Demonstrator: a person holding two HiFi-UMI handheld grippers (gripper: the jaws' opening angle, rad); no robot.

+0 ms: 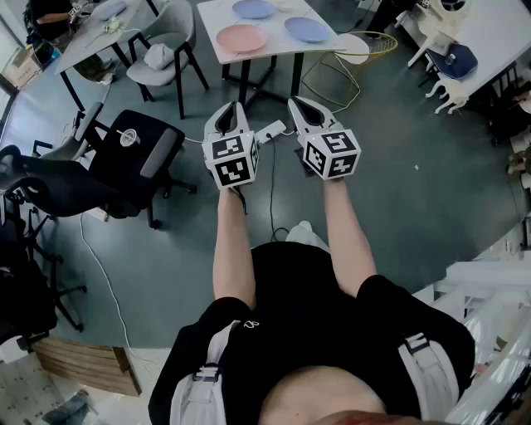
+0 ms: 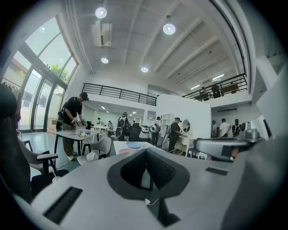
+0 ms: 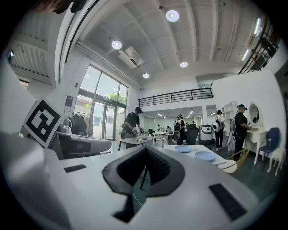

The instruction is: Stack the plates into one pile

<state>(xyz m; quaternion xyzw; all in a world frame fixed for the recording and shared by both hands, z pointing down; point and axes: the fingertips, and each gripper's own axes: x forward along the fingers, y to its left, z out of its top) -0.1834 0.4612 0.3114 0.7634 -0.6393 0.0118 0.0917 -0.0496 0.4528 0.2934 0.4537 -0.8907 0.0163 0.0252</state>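
While shut and empty, grey left gripper (image 1: 231, 109) and right gripper (image 1: 299, 104) hover. Round pink plate (image 1: 241, 37) and round blue plates (image 1: 307, 30) lie apart at 12 o'clock.

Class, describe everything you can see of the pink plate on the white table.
The pink plate is round, shallow and salmon-coloured, with a smooth, matt look. It lies flat on the white table, near the table's front left edge. It sits apart from the far blue plate and the right blue plate. Nothing lies on it; only the tabletop touches it.
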